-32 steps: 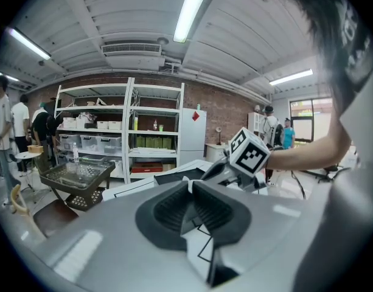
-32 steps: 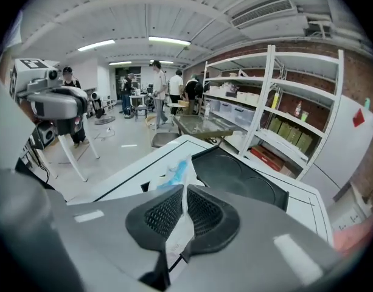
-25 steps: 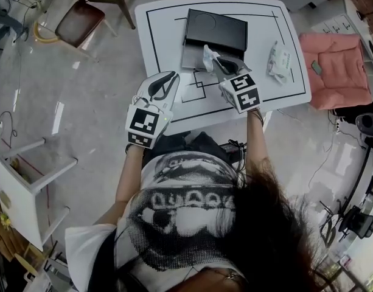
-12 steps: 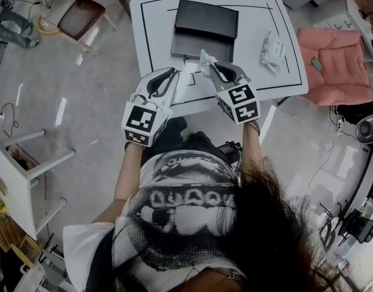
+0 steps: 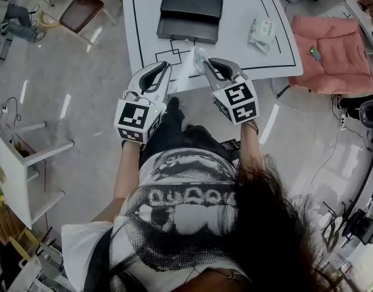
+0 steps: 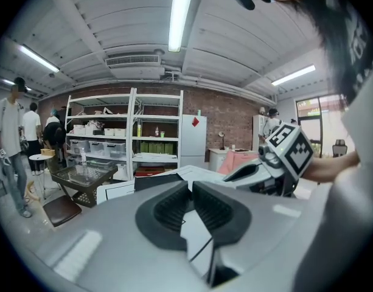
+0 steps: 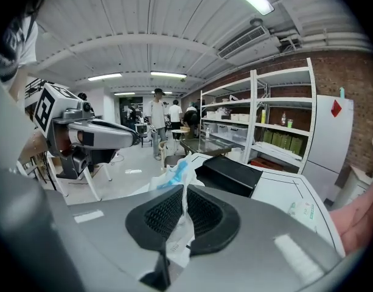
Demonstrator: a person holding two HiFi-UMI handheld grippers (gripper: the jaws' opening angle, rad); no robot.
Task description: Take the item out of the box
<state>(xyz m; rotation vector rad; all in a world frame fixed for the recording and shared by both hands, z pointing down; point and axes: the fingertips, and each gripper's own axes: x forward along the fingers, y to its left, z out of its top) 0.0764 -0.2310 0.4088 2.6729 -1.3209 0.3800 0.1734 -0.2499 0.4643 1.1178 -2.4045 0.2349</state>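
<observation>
An open black box (image 5: pixel 189 14) lies at the far side of the white table (image 5: pixel 247 66); in the right gripper view the black box (image 7: pixel 230 173) shows just beyond the jaws. My right gripper (image 5: pixel 206 64) hangs over the table's near edge, shut on a crumpled white plastic packet (image 5: pixel 198 57) with a bit of blue print. Seen along those jaws, the packet (image 7: pixel 176 174) sticks up between the pads of the right gripper (image 7: pixel 184 194). Beside it on the left, my left gripper (image 5: pixel 166 69) is shut with nothing in it; in its own view the left gripper (image 6: pixel 190 186) holds no thing.
A second white packet (image 5: pixel 261 30) lies at the table's right side. A pink cushioned seat (image 5: pixel 329 53) stands to the right, a brown stool (image 5: pixel 80 14) at the far left, a white stool (image 5: pixel 22 169) at my left. Shelves and people stand in the room behind.
Both grippers have drawn back from the box toward the table's near edge. The packet came along in the right gripper and is now farther from the box.
</observation>
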